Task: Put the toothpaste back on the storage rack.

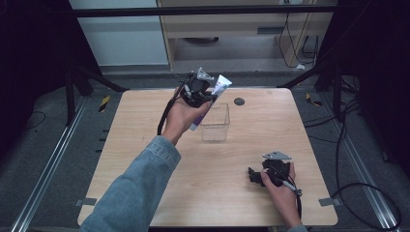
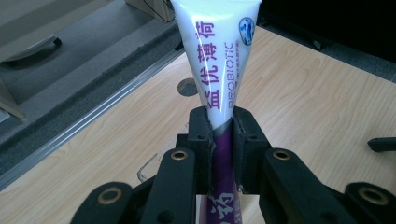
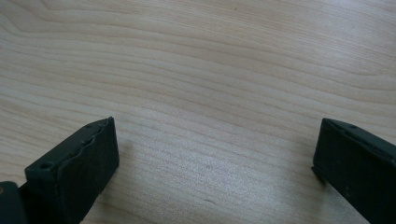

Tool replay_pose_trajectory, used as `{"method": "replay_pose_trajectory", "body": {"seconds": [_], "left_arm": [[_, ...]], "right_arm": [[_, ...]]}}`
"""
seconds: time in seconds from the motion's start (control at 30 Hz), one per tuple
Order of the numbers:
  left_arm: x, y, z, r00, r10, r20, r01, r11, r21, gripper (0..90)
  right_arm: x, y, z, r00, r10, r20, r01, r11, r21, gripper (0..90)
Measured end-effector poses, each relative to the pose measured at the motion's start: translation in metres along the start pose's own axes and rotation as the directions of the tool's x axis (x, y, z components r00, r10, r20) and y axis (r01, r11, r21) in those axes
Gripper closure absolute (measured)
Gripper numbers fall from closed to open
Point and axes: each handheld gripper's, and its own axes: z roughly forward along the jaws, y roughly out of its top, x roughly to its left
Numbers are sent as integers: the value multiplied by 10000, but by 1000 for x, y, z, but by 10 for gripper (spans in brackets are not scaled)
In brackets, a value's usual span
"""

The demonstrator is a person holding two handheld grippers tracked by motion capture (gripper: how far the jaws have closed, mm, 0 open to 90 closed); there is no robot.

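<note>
A white and purple toothpaste tube is held above the table's far middle, tilted, with my left gripper shut on it. In the left gripper view the tube rises from between the two black jaws of that gripper, white end pointing away. A clear plastic box stands on the wooden table just right of and below the tube. My right gripper rests low near the front right, open, and in the right gripper view this gripper has bare wood between its wide-apart jaws.
A small dark round disc lies on the table behind the clear box, also seen as a disc in the left gripper view. Black stands and cables surround the table. A denim sleeve crosses the left front.
</note>
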Motion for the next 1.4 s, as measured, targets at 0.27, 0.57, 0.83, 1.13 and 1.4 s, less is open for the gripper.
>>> {"method": "replay_pose_trajectory", "body": {"seconds": [0.27,0.57,0.83,1.13,1.4], "left_arm": [[5,4,11,9999,-128,-17,128,9998,-171,791],[9,8,18,9994,-325,-76,321,9985,-438,791],[17,9,23,9991,-405,-83,400,9978,-520,790],[19,10,23,9986,-525,-89,518,9964,-671,791],[18,11,24,9982,-605,-16,601,9945,-853,791]], "right_arm": [[0,0,0,10000,35,-7,-35,10000,-12,3],[0,0,0,10000,29,-8,-29,10000,-15,3],[0,0,0,10000,28,-9,-28,10000,-18,4],[0,0,0,10000,23,-9,-23,10000,-14,4],[0,0,0,10000,28,-8,-28,10000,-15,3]]}}
